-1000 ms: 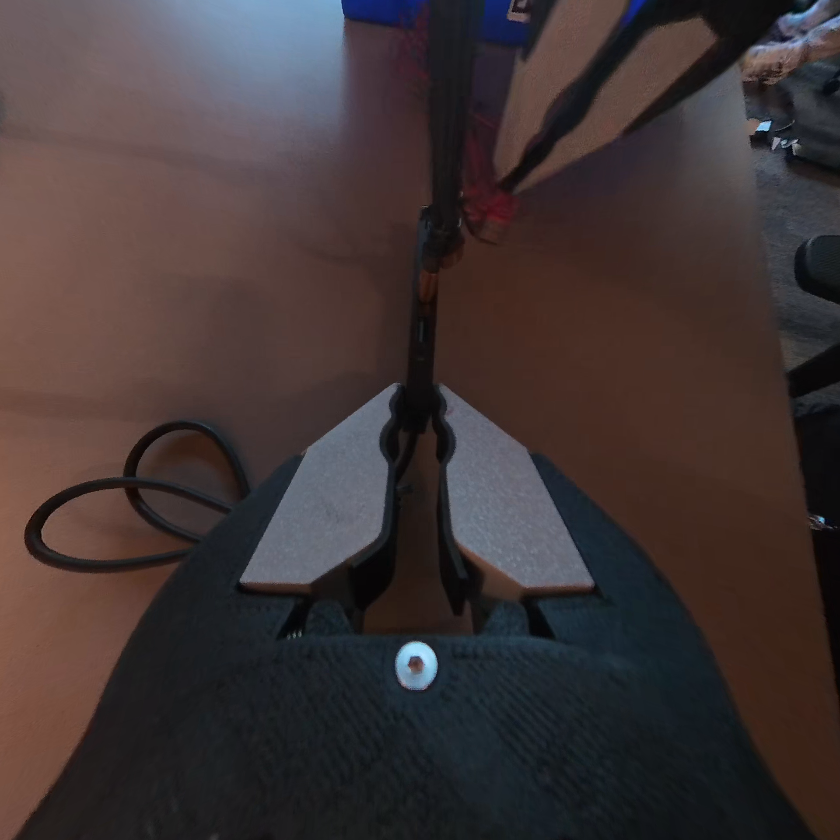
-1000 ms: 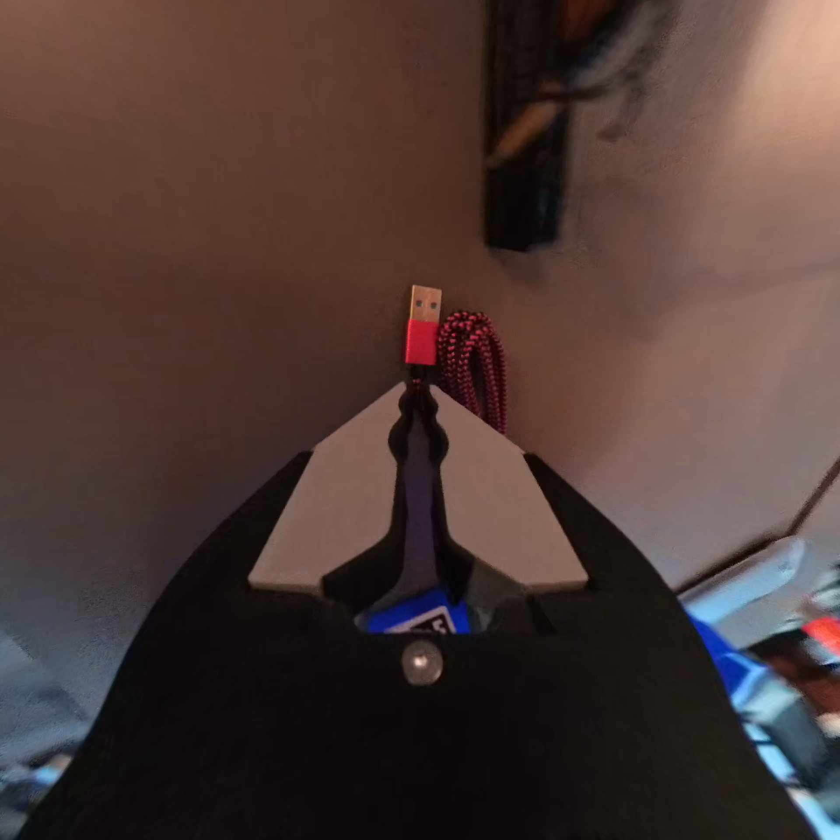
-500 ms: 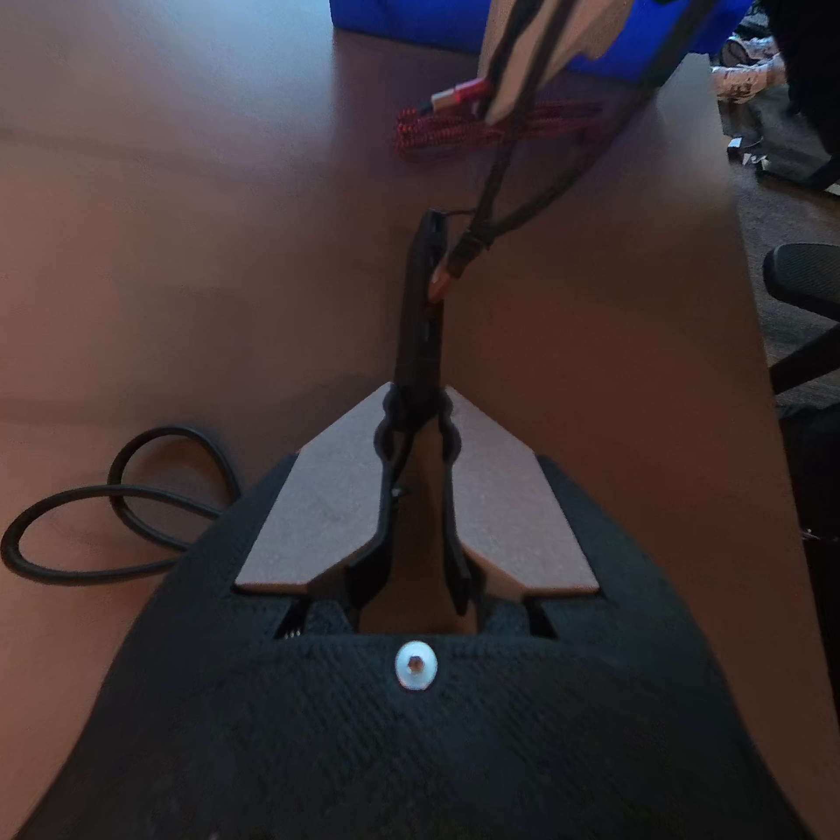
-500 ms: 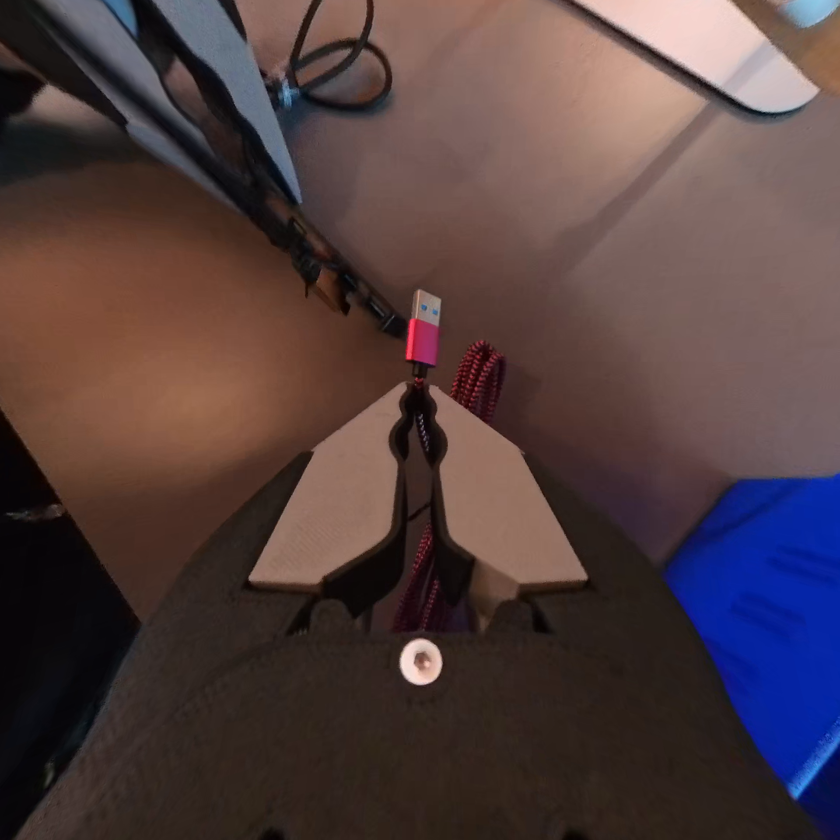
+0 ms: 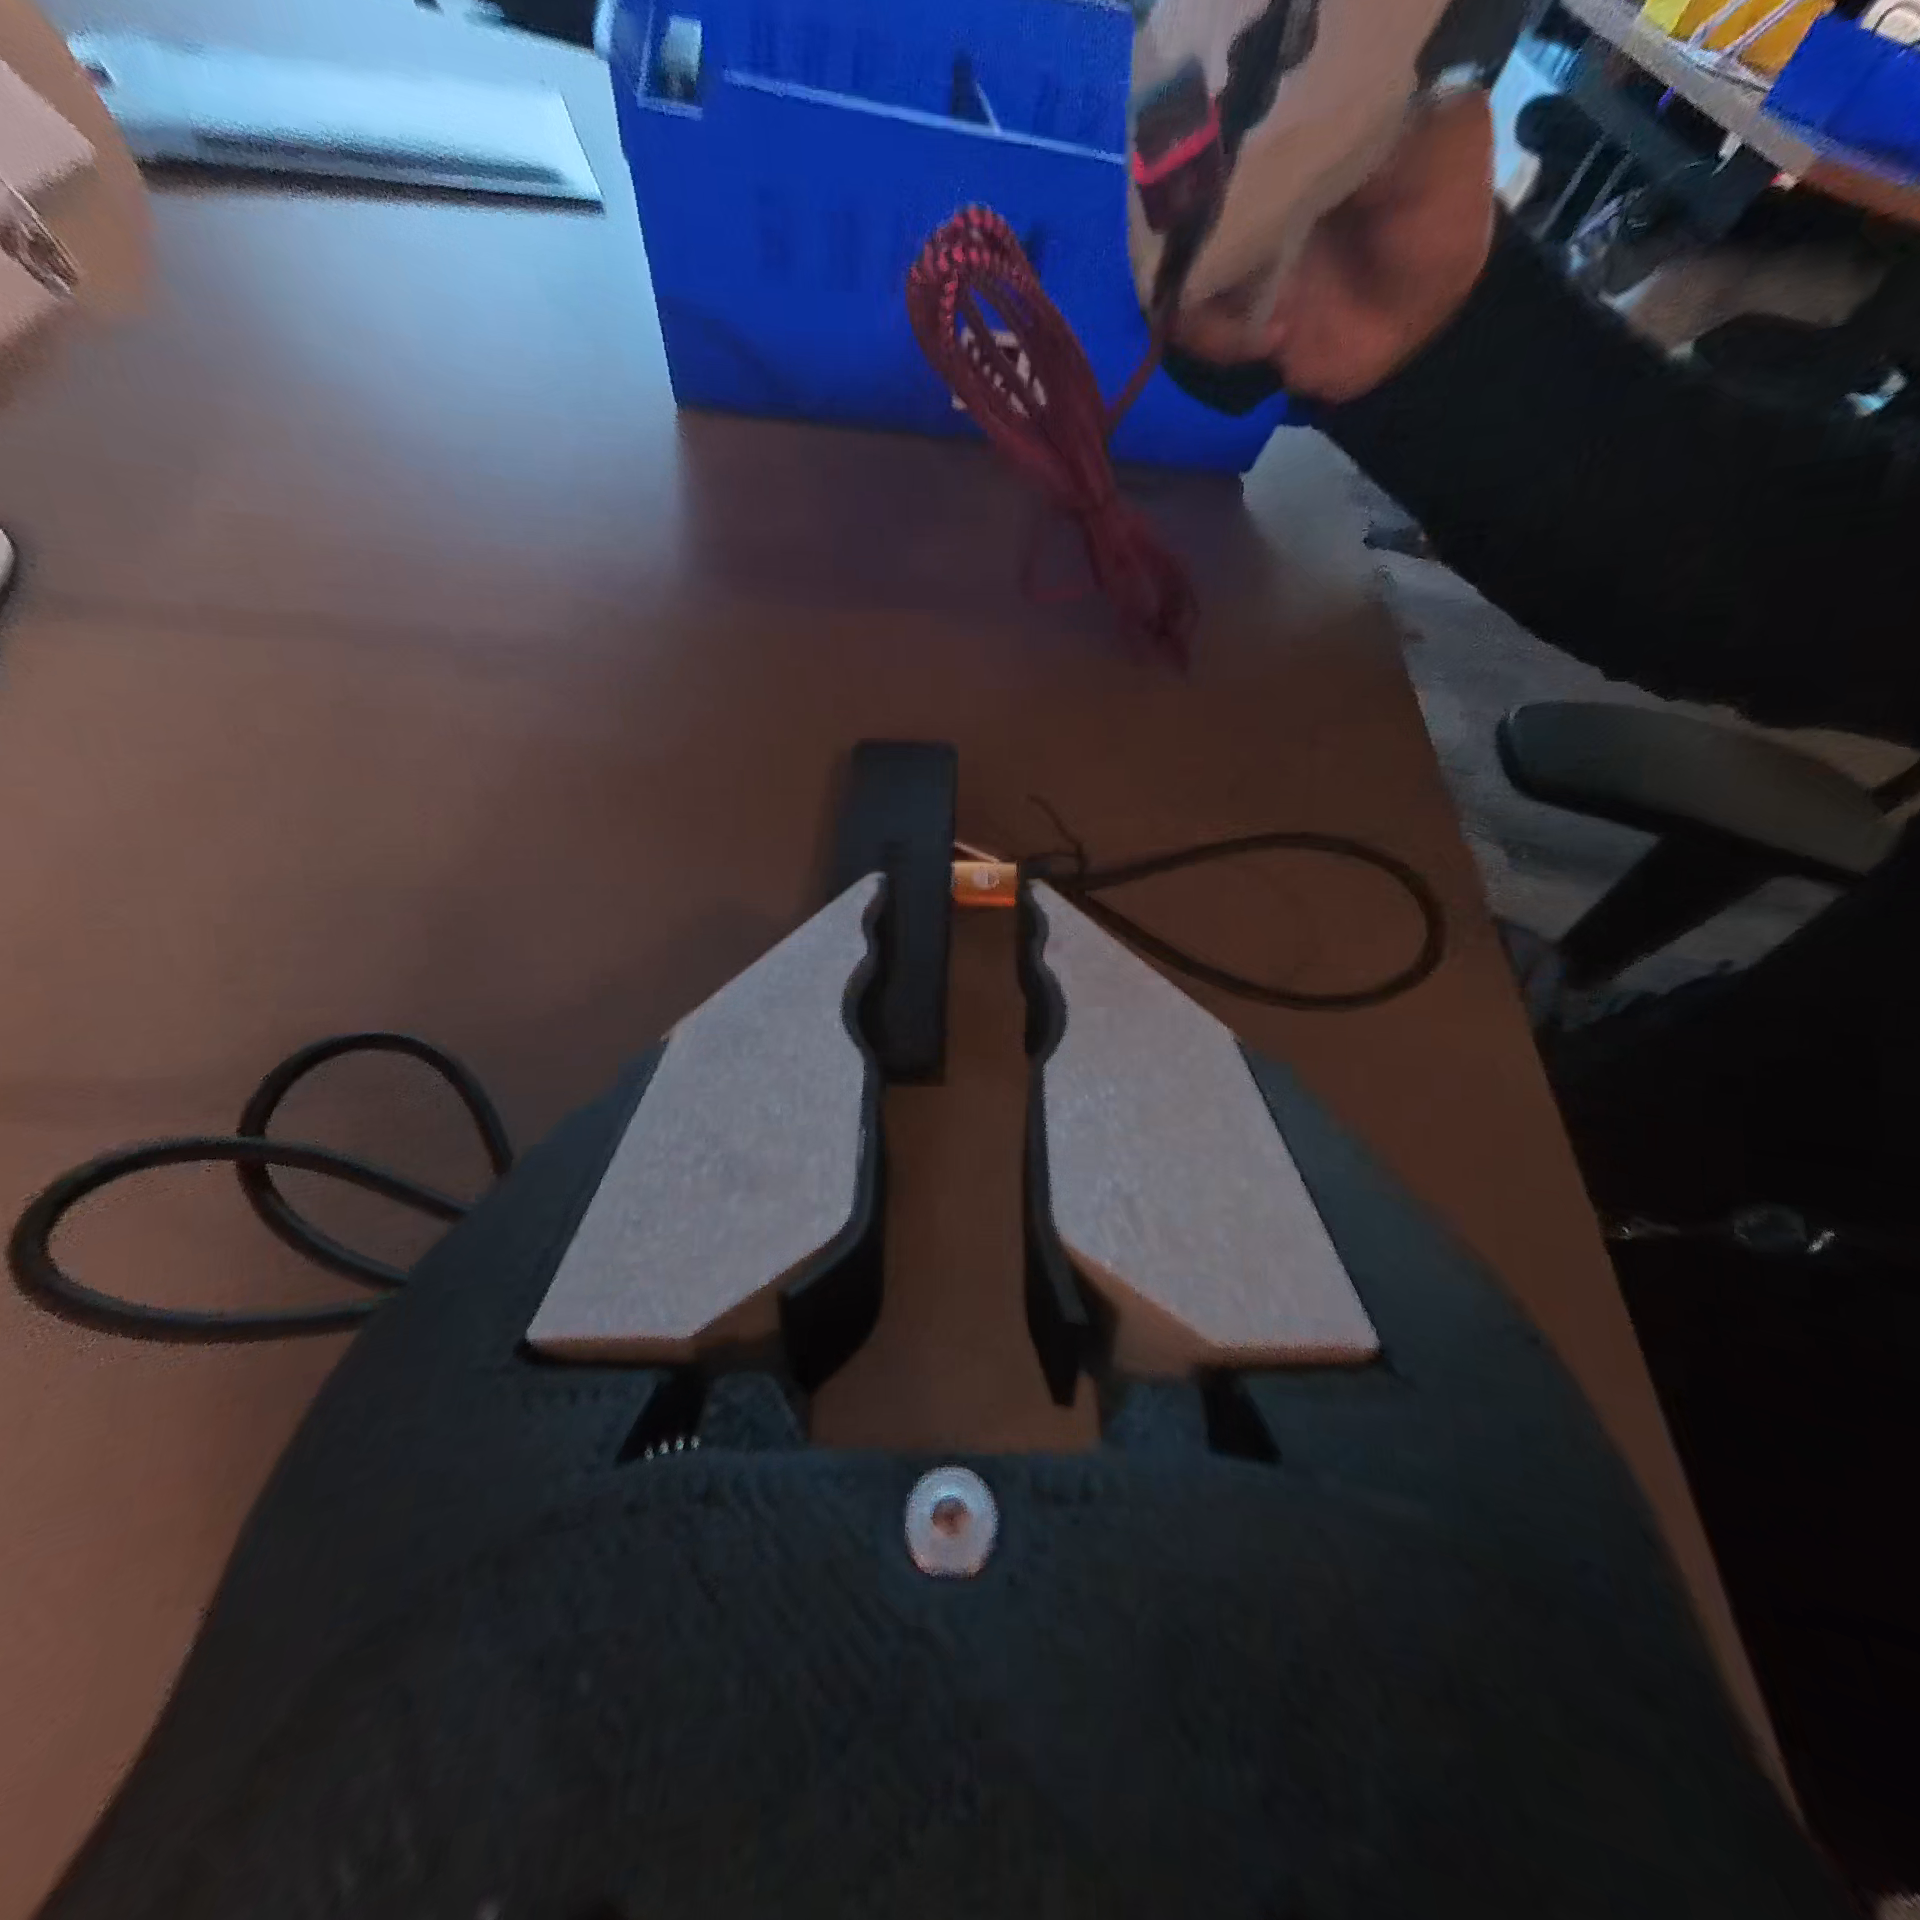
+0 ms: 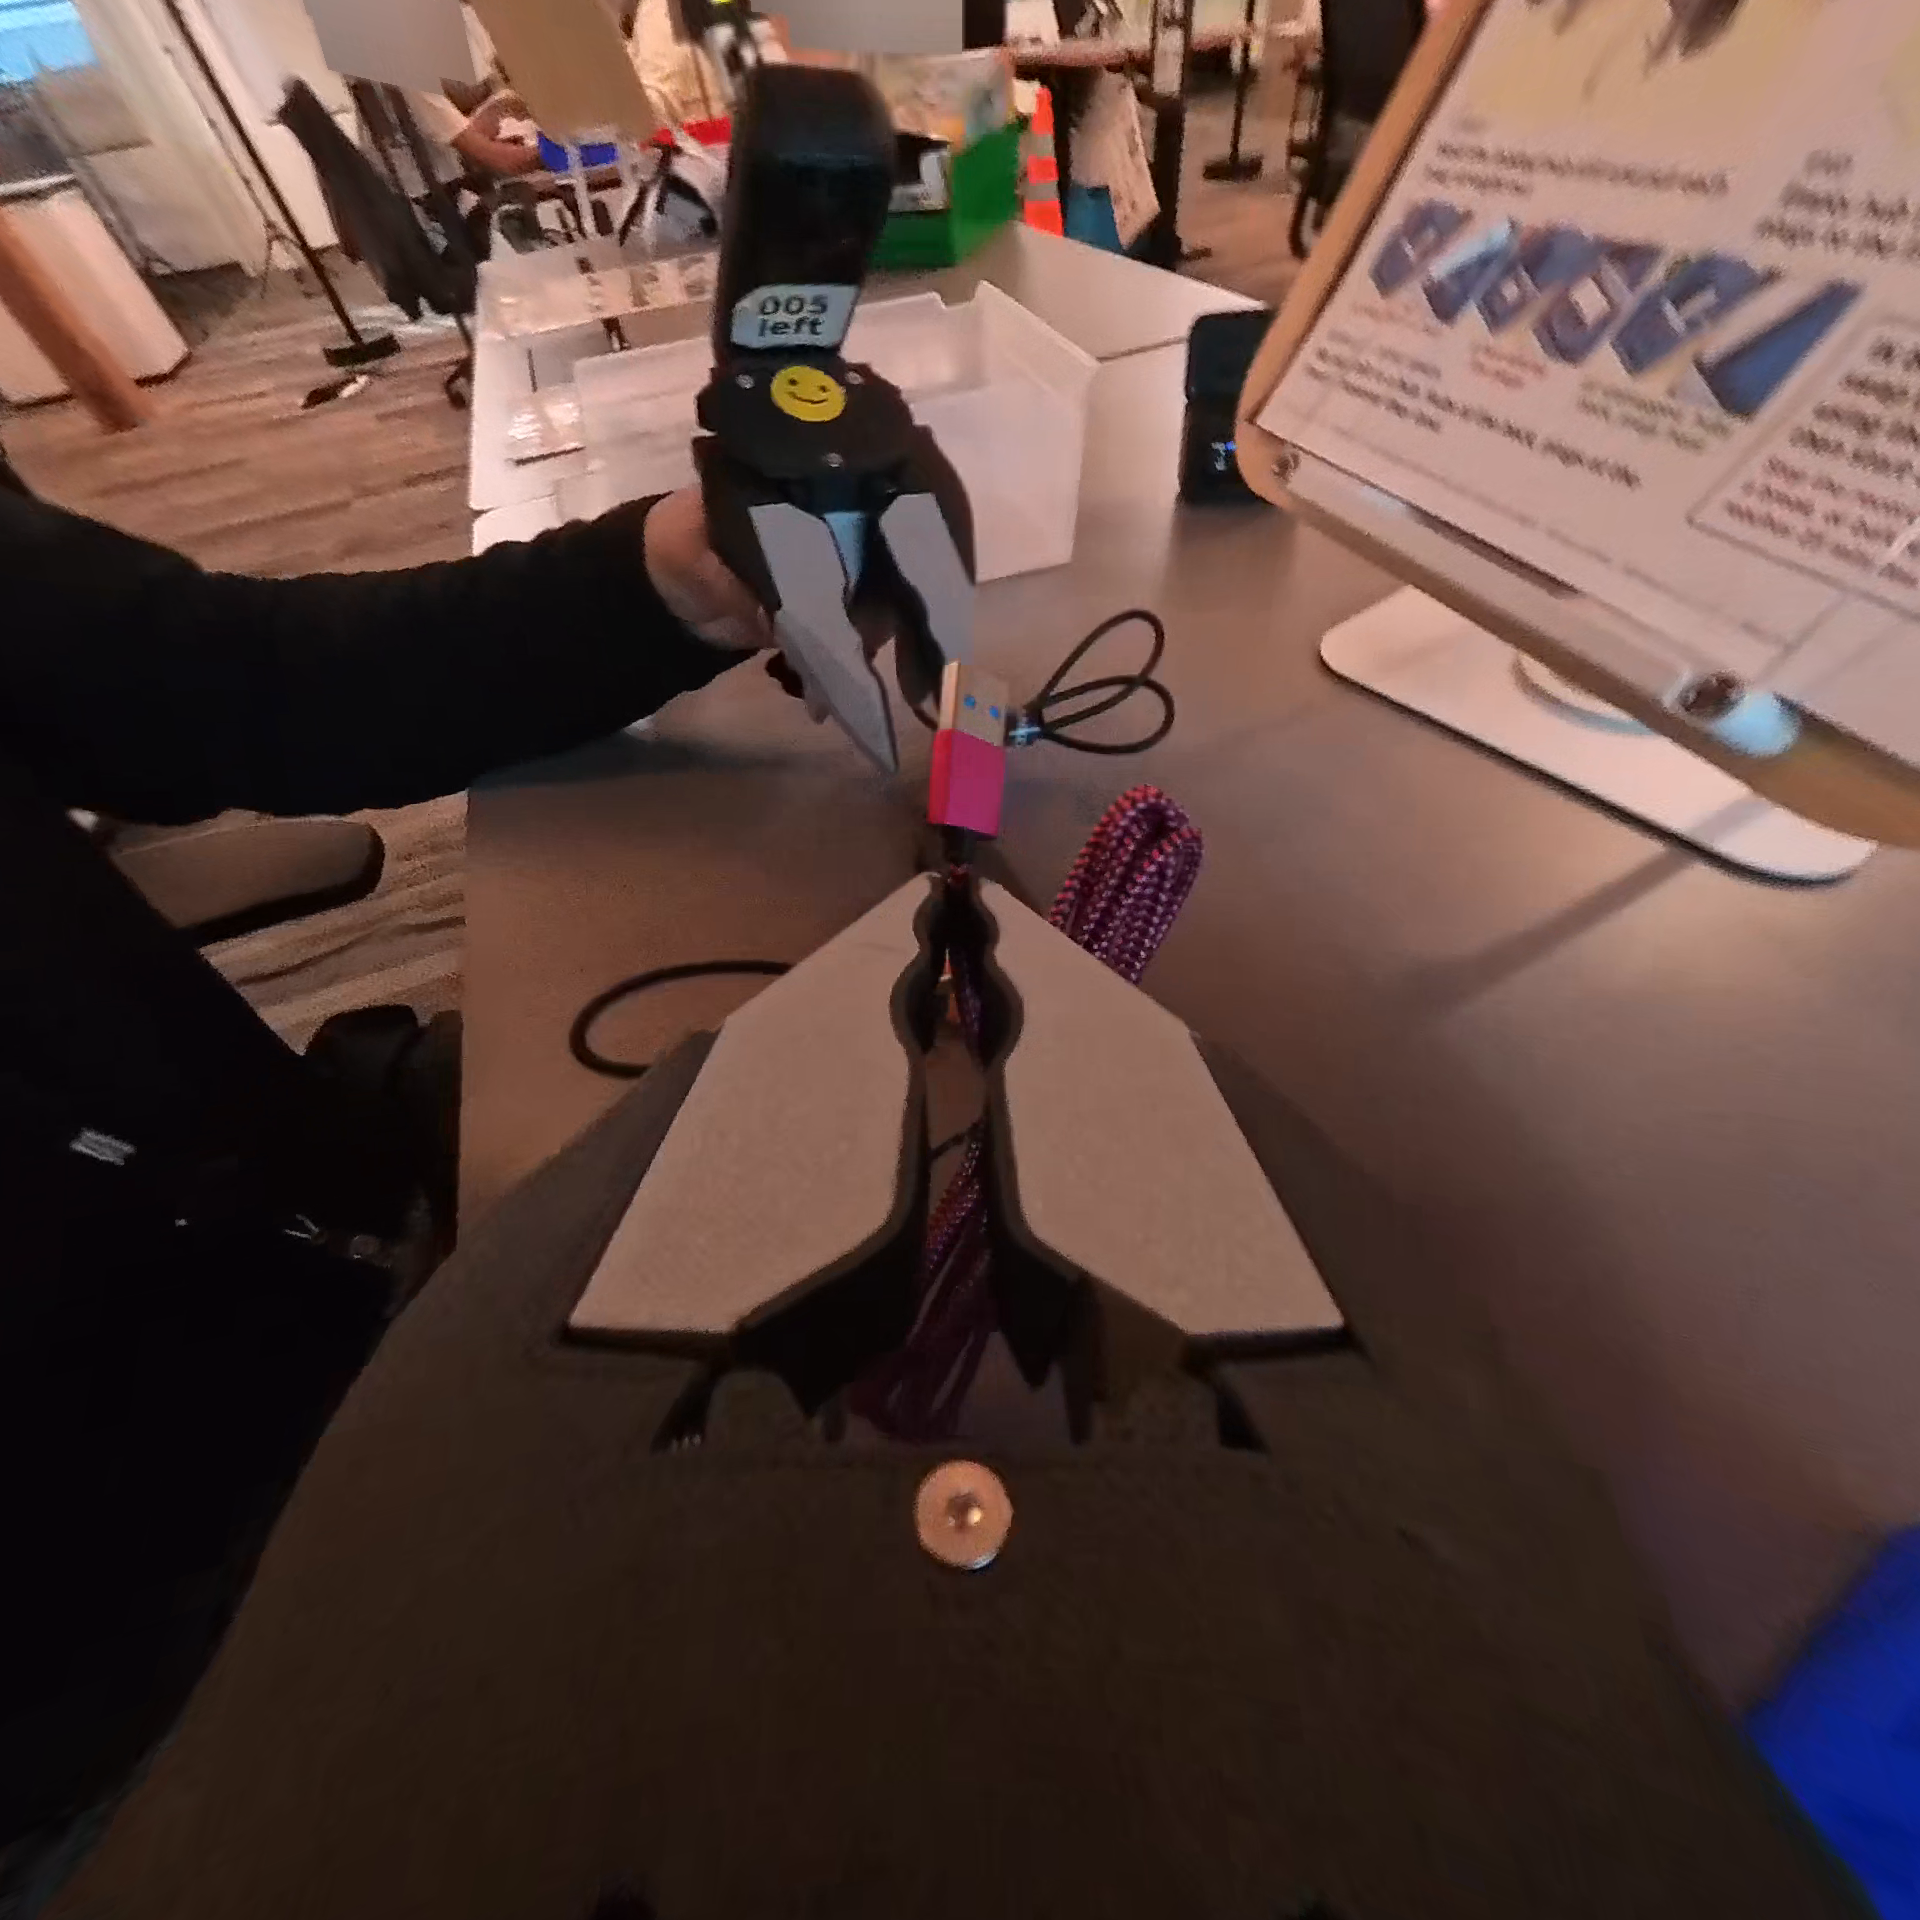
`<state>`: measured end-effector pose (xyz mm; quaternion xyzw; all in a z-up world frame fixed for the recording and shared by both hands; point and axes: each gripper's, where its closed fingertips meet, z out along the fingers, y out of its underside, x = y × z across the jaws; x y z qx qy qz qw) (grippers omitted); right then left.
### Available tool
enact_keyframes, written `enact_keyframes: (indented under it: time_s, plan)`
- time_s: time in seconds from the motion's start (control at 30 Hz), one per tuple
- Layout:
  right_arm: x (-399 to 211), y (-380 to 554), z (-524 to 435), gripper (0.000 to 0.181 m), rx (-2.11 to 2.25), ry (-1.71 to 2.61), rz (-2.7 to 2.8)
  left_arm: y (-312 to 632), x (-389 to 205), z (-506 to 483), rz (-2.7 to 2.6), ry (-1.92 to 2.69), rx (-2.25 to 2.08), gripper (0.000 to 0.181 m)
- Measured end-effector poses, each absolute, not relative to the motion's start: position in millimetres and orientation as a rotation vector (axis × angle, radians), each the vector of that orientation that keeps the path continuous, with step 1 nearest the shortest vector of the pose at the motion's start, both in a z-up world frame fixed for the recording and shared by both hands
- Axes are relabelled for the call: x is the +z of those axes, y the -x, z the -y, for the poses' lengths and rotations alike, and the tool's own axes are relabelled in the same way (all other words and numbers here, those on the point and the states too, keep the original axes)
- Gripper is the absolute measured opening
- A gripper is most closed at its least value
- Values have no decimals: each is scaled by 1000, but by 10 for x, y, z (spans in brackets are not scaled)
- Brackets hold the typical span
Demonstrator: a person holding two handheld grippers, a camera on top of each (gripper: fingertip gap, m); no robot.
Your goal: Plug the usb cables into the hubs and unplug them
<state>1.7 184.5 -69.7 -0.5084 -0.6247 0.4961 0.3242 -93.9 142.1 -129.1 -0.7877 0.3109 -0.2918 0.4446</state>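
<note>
Brown table (image 5: 416, 623), raised right gripper (image 6: 951, 883)

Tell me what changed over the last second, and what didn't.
The left gripper opened and let go of the black hub, which now lies flat on the table between its fingers. The right gripper lifted away from the hub. Unchanged: it stays shut on the red cable, unplugged, and the orange-tipped black cable remains in the hub.

Our left tongs (image 5: 954, 904) are spread apart and tipped downward, while our right tongs (image 6: 954, 883) are pinched tight, pointing level.
</note>
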Motion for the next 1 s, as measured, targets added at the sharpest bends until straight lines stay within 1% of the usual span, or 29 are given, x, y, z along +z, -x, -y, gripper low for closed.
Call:
enact_keyframes:
  time_s: [0.17,0.37,0.47,0.6,0.7,0.73,0.8,0.9,1.0]
  plan:
    - [-707,8,-1702,0,1116,1158,1675,749,-1157,-1371,-855,1846,-674,22]
    - [-947,156,-1566,0,793,1111,1768,442,-1018,-1276,-888,1767,-757,24]
    - [-1069,245,-1484,0,718,1101,1819,371,-981,-1273,-868,1752,-794,30]
    - [-1153,342,-1487,0,660,1100,1826,377,-1001,-1281,-903,1742,-723,29]
    - [-1181,309,-1730,0,580,1212,1759,566,-1155,-1323,-958,1816,-567,29]
    - [-1196,273,-1806,0,567,1257,1734,657,-1252,-1341,-972,1870,-513,31]
    - [-1231,195,-1881,0,573,1320,1702,794,-1453,-1368,-998,1977,-428,45]
    - [-1287,106,-1903,0,582,1348,1685,874,-1646,-1378,-1059,2040,-325,56]
    - [-1342,53,-1901,0,578,1352,1693,1010,-1811,-1448,-1085,2090,-160,61]
